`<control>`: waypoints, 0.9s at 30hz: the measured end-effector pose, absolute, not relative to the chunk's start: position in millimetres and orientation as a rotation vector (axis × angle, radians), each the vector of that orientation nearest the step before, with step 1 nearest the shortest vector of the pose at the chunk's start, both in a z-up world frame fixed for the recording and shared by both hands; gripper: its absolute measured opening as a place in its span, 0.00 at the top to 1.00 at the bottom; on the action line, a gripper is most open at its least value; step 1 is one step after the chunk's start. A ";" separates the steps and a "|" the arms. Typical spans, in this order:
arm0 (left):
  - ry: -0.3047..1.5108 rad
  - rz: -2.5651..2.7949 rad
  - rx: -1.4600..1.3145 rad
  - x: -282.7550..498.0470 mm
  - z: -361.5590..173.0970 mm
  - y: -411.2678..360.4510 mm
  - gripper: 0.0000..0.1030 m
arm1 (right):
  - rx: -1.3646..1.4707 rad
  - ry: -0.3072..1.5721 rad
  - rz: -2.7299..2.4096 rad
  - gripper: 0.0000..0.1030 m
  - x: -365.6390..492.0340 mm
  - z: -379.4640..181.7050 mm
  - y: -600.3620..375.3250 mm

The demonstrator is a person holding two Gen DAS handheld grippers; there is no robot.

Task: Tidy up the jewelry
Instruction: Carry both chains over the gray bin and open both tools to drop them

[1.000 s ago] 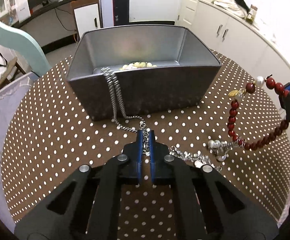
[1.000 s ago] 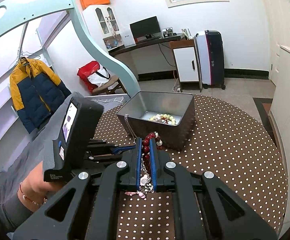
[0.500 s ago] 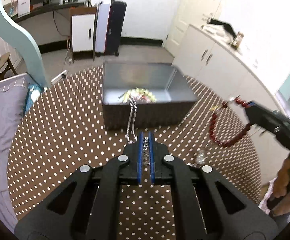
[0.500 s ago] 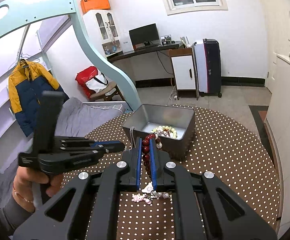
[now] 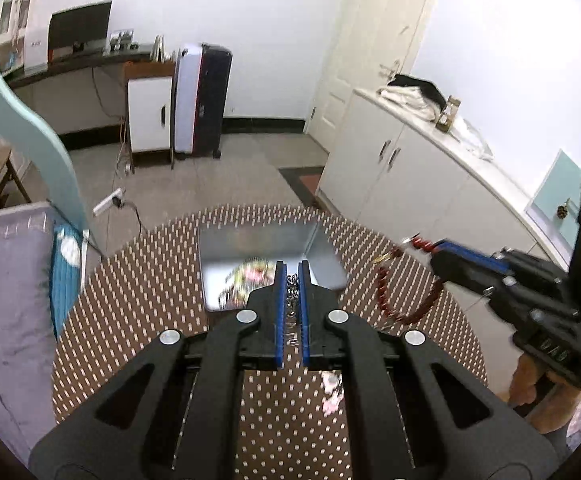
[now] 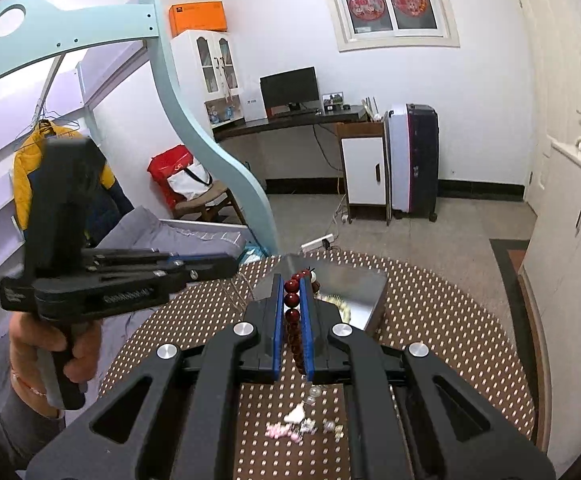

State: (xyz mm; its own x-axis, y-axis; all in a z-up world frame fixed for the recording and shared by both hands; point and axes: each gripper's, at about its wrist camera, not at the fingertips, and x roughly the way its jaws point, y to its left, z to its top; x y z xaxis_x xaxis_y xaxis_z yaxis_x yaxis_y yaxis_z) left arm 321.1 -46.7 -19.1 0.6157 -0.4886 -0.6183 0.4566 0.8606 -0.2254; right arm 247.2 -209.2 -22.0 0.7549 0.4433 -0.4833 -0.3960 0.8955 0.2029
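Left hand-held gripper (image 5: 291, 270): clamped on silver chain (image 5: 290, 285), links dangling between the blue pads, lower part blurred. Right hand-held gripper (image 6: 291, 280): clamped on red bead bracelet (image 6: 291, 300), beads stacked in a line along the finger axis, loop hanging below toward the desk (image 6: 430, 320).

Metal box (image 5: 314, 246) directly ahead of and below the left fingertips, open top up, pale beads already inside. From the right wrist view, same box just past the fingertips, slightly right of the finger line, long axis running obliquely away.

Key relation: both held pieces raised above the desk, box forward of each. Left tips appear over the box's near wall; chain hangs at or just behind that wall, cannot tell which. Right tool beside the box's right wall in the left view, bracelet hanging outside it. Left judged nearer to a drop.

Loose pile of small pink and silver pieces (image 6: 302, 426) on the desk beneath and behind the right fingertips, not yet collected.
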 end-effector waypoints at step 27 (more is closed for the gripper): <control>0.860 -0.505 -0.066 411.3 -66.5 -69.3 0.94 | 0.105 0.651 0.395 0.94 332.3 -65.9 -200.0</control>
State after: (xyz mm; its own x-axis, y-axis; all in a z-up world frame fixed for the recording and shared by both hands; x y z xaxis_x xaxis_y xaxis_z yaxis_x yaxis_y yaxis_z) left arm 411.3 -69.3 -66.5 0.5424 -0.4510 -0.7088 0.3991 0.8807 -0.2551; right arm 332.3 -200.0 -65.9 0.7241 0.3899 -0.5689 -0.3251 0.9205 0.2170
